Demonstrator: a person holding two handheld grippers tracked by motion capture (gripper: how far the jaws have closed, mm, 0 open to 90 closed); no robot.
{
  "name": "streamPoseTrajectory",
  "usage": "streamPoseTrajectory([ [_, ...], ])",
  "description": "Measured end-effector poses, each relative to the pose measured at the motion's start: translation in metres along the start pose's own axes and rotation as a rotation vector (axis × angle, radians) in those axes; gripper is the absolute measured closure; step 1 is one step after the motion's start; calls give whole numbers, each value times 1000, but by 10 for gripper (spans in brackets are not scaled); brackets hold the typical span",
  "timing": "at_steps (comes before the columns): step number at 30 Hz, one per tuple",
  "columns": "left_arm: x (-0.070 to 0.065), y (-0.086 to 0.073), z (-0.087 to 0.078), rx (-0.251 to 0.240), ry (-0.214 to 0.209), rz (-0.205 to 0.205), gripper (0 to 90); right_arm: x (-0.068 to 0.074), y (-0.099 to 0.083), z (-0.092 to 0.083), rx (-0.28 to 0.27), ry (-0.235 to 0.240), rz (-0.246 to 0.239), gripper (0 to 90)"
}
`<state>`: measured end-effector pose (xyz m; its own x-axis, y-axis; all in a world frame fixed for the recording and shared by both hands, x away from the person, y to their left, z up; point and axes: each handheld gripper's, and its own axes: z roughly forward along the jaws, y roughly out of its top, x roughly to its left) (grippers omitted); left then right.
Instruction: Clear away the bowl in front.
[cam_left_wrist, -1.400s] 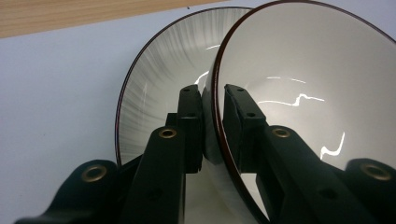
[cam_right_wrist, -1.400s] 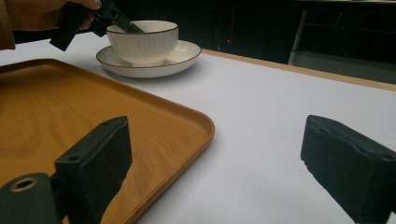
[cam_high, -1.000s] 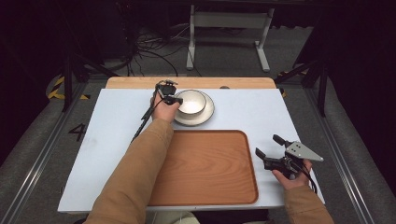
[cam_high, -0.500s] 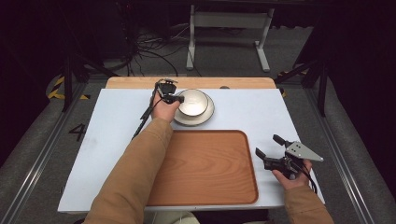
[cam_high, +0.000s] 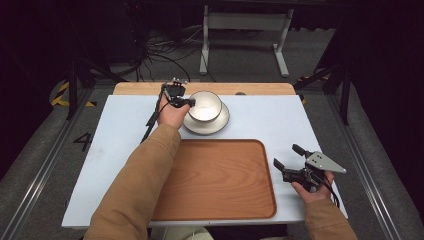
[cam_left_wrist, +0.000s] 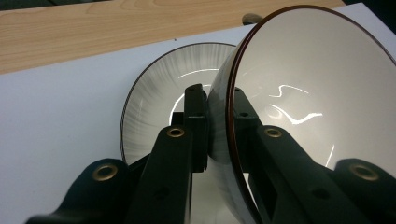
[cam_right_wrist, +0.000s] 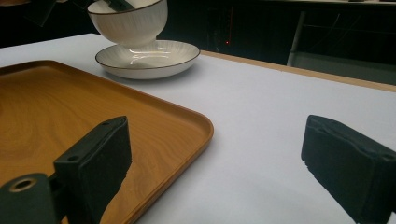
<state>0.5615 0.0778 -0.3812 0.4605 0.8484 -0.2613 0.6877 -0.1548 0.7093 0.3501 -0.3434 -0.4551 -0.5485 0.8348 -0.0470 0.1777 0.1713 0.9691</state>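
A white bowl (cam_high: 206, 104) with a dark rim is held just above a white ribbed plate (cam_high: 220, 125) at the table's far middle. My left gripper (cam_high: 191, 102) is shut on the bowl's left rim, one jaw inside and one outside, as the left gripper view shows on the bowl (cam_left_wrist: 299, 93) over the plate (cam_left_wrist: 159, 102). The bowl (cam_right_wrist: 128, 21) looks tilted and lifted off the plate (cam_right_wrist: 149, 56) in the right gripper view. My right gripper (cam_high: 290, 157) stands open near the table's right front, beside the wooden tray (cam_high: 220, 175), with nothing between its pads (cam_right_wrist: 98, 154).
The wooden tray (cam_right_wrist: 70, 107) lies bare in the front middle of the white table top (cam_high: 120, 135). A light wood strip (cam_high: 140, 88) runs along the far edge. The left gripper's cable (cam_high: 150, 120) trails over the table. Dark floor with cables and a metal stand (cam_high: 245, 30) lies beyond.
Little differs: the left gripper stays closed on the bowl's rim at the plate, and the right gripper has not moved.
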Motion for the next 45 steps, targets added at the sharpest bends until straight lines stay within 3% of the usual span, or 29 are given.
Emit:
streamPoseTrajectory([
  [10, -6, 3, -21, 6, -13, 26, 819, 0, 0, 0, -1, -2, -4, 92],
  [26, -23, -5, -69, 36, -96, 137, 819, 0, 0, 0, 1, -3, -5, 92],
  [30, -33, -10, -80, 49, -113, 191, 819, 0, 0, 0, 0, -3, -7, 92],
  [40, -53, -19, -95, 81, -166, 275, 819, 1, 0, 0, -1, -2, -9, 92],
  [45, -56, -23, -98, 93, -188, 289, 819, 0, 0, 0, -1, -2, -9, 92],
])
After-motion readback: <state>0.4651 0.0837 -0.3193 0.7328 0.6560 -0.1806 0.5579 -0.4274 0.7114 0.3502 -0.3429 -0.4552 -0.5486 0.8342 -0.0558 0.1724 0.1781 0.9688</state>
